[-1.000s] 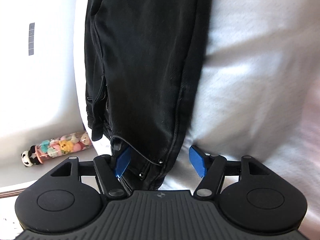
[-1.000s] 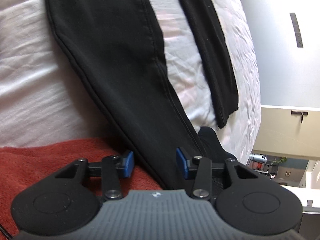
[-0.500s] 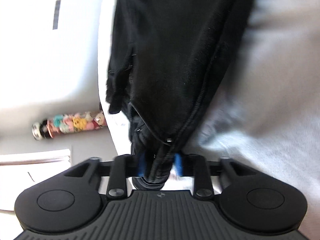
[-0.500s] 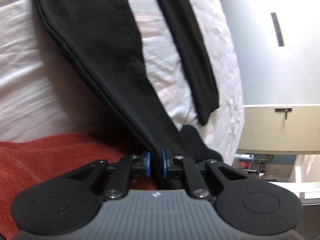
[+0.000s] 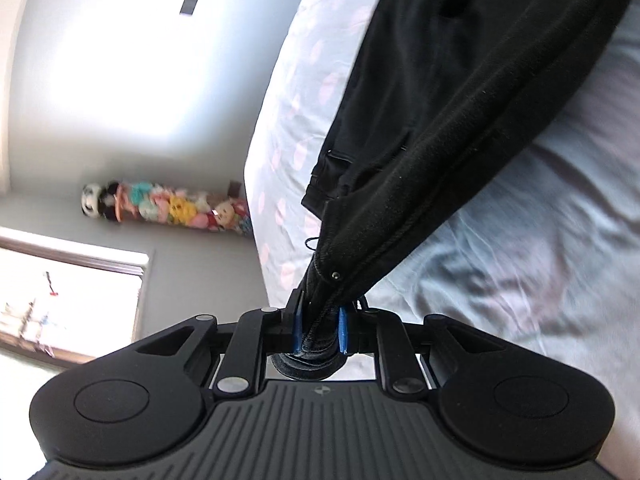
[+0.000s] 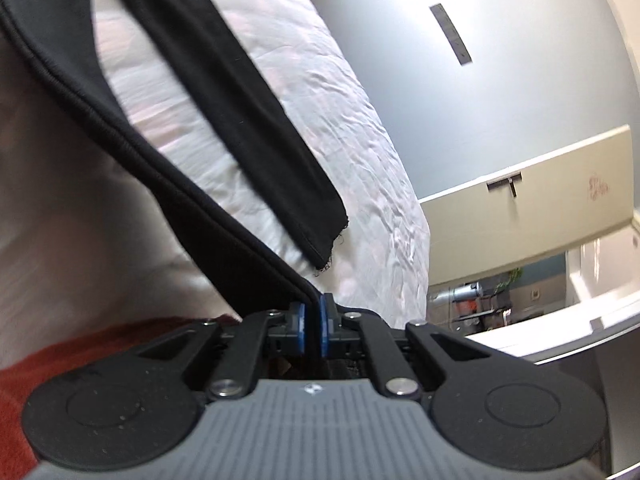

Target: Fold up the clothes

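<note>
You work over a bed [image 5: 540, 240] with a pale, wrinkled sheet, grey walls behind, a row of plush toys [image 5: 168, 208] at its edge and a red blanket [image 6: 48, 364] near you. Your left hand-held gripper [image 5: 320, 330] pinches the waistband of the black trousers [image 5: 440, 120]; your right hand-held gripper [image 6: 313, 330] pinches a leg's hem. Both sets of jaws have just been closing on the cloth, which now rises taut off the sheet where earlier it lay flat.

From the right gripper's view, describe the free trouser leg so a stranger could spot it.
Find the white bed. Two strips of the black trousers cross it; the free leg lies flat, ending in a frayed hem. Its neighbour, unlike it, runs taut into the right gripper.
</note>
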A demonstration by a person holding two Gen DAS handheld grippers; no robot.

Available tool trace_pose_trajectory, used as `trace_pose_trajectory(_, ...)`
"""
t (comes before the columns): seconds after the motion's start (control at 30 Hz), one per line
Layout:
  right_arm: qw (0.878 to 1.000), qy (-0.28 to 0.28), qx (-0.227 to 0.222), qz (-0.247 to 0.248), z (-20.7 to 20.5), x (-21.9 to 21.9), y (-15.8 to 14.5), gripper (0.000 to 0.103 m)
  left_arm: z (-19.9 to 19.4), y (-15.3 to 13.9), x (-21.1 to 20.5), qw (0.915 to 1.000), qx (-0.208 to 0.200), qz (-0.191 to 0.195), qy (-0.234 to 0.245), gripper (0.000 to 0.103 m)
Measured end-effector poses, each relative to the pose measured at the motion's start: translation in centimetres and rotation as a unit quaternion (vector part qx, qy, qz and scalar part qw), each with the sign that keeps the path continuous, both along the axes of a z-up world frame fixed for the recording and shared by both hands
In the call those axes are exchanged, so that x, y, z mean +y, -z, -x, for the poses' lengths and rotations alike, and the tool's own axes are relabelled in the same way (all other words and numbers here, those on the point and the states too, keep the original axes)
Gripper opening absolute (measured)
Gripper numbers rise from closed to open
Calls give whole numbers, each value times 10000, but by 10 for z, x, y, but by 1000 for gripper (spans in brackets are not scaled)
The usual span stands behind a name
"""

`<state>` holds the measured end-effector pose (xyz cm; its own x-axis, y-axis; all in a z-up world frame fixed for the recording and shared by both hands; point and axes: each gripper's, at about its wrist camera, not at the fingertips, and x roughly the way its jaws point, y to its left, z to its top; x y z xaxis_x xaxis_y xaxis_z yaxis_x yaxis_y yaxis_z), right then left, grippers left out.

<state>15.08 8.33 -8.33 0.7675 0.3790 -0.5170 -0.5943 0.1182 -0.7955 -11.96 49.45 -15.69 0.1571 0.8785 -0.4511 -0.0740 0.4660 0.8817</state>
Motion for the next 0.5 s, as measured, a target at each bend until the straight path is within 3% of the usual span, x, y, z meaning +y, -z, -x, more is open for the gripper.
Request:
trace_pose_trajectory(0.3,9959,606,520,-431,-82,70,-22,8,-41,-67,67,9891,-857,802,-893,20)
trace_pose_trajectory(0.5,9938,816,645,-394,-155,141,-19,8,-91,-76,131,9834,-841,974,-1280,20)
